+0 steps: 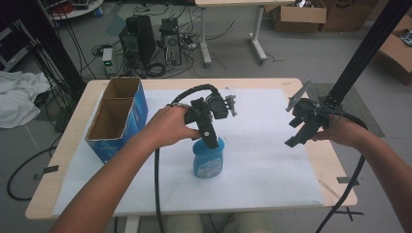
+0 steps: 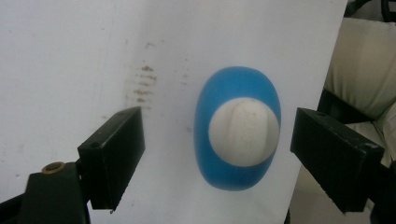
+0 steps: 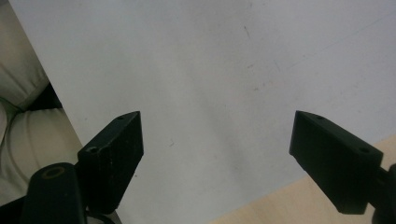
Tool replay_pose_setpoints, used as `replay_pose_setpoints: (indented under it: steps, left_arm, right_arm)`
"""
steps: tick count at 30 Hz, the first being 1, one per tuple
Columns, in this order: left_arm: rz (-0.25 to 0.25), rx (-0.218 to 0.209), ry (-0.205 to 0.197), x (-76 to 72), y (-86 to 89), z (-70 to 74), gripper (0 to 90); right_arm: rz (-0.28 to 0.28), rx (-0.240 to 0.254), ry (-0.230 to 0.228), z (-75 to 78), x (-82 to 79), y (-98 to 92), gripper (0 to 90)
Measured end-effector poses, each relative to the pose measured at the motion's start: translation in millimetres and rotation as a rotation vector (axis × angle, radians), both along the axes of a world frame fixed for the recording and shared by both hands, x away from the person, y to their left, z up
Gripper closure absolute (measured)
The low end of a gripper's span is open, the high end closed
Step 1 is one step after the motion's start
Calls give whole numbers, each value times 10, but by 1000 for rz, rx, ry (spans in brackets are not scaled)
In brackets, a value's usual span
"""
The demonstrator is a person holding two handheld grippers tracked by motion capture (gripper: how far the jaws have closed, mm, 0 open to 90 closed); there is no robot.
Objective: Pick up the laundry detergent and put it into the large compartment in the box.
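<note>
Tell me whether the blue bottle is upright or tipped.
Upright: the blue bottle stands on its base, white cap facing straight up between the open left tongs.

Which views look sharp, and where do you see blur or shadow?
High view: evenly lit, soft detail. Left gripper view: bottle slightly blurred, cap washed out. Right gripper view: sheet shaded, faint shadow streaks between the open jaws.
</note>
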State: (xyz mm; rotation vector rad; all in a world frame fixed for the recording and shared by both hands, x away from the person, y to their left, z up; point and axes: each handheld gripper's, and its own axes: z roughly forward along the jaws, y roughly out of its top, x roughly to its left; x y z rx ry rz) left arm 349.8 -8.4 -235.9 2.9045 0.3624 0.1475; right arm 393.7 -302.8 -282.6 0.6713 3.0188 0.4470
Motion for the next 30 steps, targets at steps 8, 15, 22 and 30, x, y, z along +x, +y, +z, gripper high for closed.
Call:
replay_pose_setpoints:
  steps: [8,15,22,30]
  left_arm:
    - [-29,1,20,-43,-46,-72,183]
    - [-31,18,27,-59,-62,-149,181]
    - [-27,25,41,-40,-62,-239,183]
    - [-29,38,38,-44,-70,-316,182]
  right_arm:
    - [0,-5,4,-14,5,19,176]
    - [1,-2,7,-36,3,11,176]
    - [2,-1,6,-45,6,5,176]
    - [0,3,11,-63,8,6,176]
